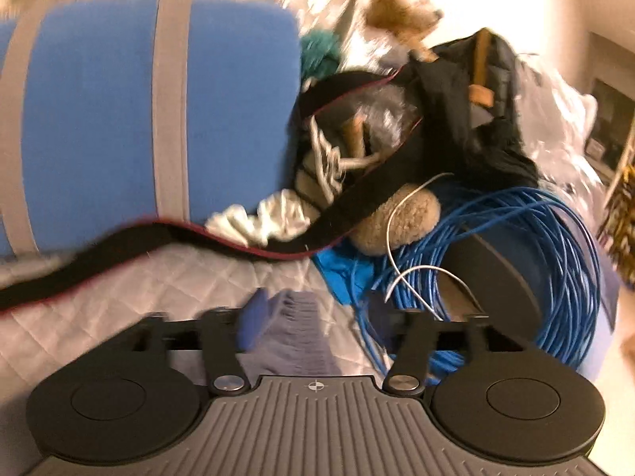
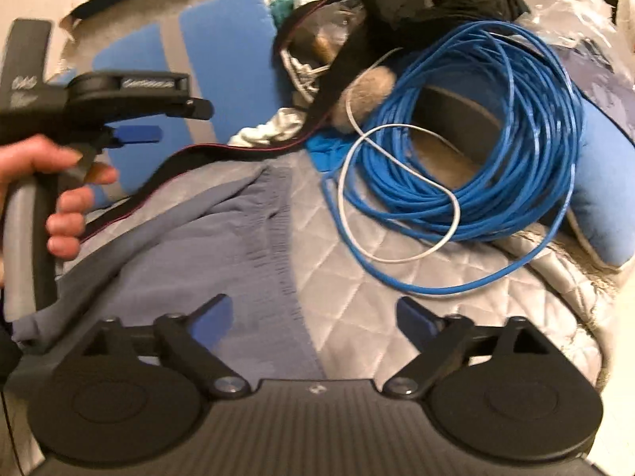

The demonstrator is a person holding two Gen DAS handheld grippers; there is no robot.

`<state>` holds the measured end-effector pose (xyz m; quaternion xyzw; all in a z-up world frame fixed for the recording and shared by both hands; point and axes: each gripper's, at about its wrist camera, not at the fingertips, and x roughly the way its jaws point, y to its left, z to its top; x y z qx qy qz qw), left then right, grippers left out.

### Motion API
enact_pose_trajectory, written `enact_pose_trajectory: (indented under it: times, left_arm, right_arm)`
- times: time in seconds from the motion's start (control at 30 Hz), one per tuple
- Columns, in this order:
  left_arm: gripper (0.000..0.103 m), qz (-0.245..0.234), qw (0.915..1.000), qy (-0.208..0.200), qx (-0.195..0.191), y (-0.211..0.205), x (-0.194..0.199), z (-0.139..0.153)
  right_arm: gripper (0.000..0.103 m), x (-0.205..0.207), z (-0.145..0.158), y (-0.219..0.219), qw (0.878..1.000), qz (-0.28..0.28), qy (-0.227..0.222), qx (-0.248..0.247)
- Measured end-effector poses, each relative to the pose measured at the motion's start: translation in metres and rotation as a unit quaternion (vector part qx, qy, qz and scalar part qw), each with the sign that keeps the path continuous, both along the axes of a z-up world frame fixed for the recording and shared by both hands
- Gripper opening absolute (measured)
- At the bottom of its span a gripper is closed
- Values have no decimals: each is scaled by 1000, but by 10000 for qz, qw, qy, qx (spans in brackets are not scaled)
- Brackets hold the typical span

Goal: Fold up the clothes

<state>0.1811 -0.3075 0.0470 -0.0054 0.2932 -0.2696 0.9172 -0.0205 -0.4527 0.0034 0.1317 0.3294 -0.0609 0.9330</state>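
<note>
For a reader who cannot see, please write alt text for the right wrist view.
The right hand-held gripper, jaws open, hovers over a grey-blue garment lying on a quilted silver cover. At the left, a hand holds the left hand-held gripper. A coil of blue cable lies beyond, beside dark clutter.

No readable text, raised lettering on left gripper (image 2: 137, 135) too blurred

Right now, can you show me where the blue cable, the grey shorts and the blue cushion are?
blue cable (image 2: 512, 150), right wrist view, coil's right side.
grey shorts (image 2: 190, 261), right wrist view, middle of fabric.
blue cushion (image 1: 91, 119), left wrist view, blue panel.
</note>
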Motion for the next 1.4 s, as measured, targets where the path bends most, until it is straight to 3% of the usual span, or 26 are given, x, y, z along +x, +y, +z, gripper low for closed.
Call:
enact_pose_trajectory:
  times: [0.13, 0.37, 0.5, 0.77, 0.97, 1.3, 1.4]
  left_arm:
    - [73, 78, 9984, -481, 269, 30, -22, 7]
    - [83, 367, 9969, -561, 421, 100, -55, 15]
    - [88, 515, 9974, -349, 373, 143, -77, 14]
    - [90, 828, 9958, -227, 323, 214, -123, 0]
    - [90, 945, 9920, -604, 577, 251, -158, -21]
    - [90, 1018, 9809, -675, 1512, 276, -191, -51]
    - [90, 1086, 9820, -540, 1446, 284, -195, -54]
  right_arm:
    - [100, -5, 6, 9, 9999, 82, -55, -103]
    - [103, -14, 18, 30, 9993, 228, -182, -222]
    - [103, -18, 24, 47, 9989, 323, -195, -285]
    - [103, -28, 37, 96, 9962, 628, -355, -486]
    - [103, -37, 54, 144, 9890, 883, -728, -940]
    - [103, -33, 41, 206, 9810, 1325, -1398, -236]
    - [103, -29, 28, 212, 9792, 1474, -1393, 17]
